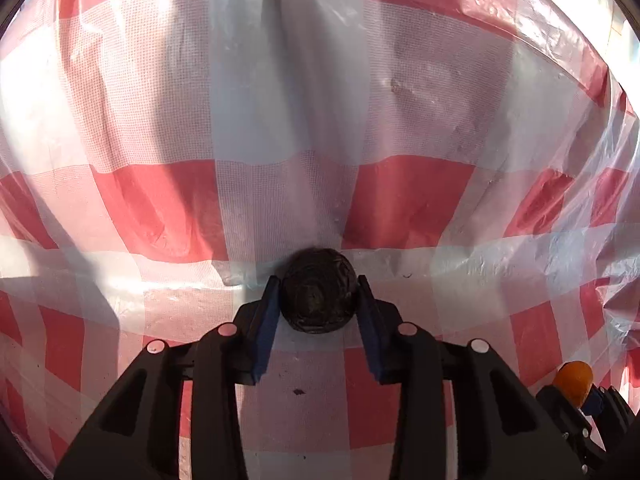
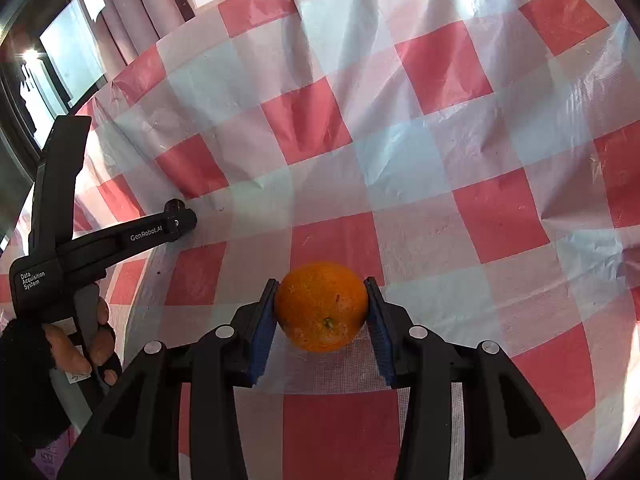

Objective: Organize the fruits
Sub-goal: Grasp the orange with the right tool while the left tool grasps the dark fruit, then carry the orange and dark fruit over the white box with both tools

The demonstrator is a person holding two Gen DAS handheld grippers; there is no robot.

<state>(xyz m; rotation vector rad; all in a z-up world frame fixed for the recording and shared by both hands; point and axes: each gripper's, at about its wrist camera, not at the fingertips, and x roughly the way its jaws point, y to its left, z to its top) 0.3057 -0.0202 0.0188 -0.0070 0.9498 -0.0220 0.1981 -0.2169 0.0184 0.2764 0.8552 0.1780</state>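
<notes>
The black left gripper with blue finger pads [image 1: 319, 300] is held low and level, its jaws drawn in until both pads press a dark, wrinkled round fruit [image 1: 319, 292]. The person's left hand in a black fingerless glove [image 2: 86, 344] wraps its handle, bare fingertips curled around the trigger. Just to its right, the matching black right gripper with blue pads [image 2: 321, 308] points forward and downward, jaws clamped on a round orange fruit [image 2: 322, 306].

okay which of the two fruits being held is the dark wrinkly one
The dark fruit clamped in the left gripper. It is blackish and wrinkled, unlike the smooth, bright orange held in the right gripper.
</notes>
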